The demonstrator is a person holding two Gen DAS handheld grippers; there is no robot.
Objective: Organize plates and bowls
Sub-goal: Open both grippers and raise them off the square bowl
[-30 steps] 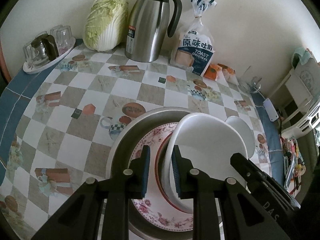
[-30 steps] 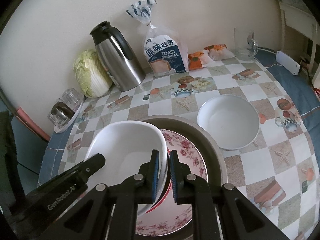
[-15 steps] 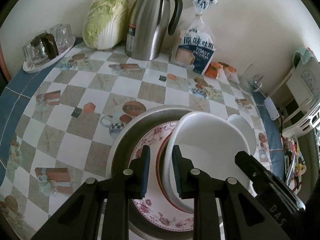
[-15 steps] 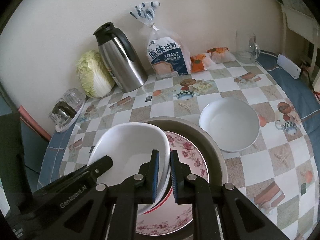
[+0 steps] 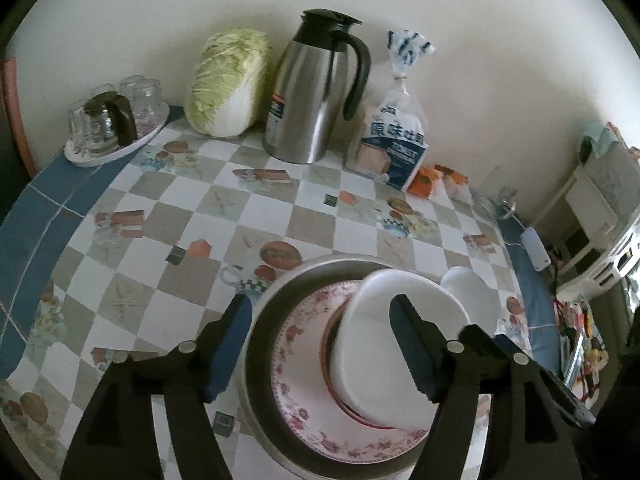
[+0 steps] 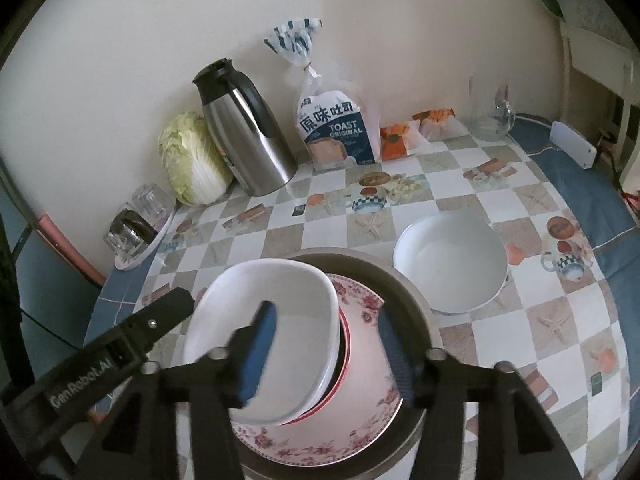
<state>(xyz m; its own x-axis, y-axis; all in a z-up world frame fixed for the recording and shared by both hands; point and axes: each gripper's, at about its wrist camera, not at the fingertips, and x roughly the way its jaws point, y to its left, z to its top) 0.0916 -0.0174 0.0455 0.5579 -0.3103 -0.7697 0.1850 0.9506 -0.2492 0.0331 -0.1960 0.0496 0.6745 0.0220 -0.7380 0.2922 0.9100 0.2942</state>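
Glossy white squarish bowl with rounded corners sits tilted in a red-rimmed bowl, on a pink floral plate, inside a dull grey metal basin at the near edge of the table (checked, printed oilcloth). Left gripper: jaws spread wide, blue-padded fingers straddling the stack, holding nothing. Right gripper: likewise wide apart, one pad blurred over the bowl's hollow, nothing gripped.

Right view alone shows fully the round white bowl, smooth, shallow, touching the basin's right side; left view catches only its rim. Along the far edge: brushed-steel jug, crinkled cabbage, bagged toast.
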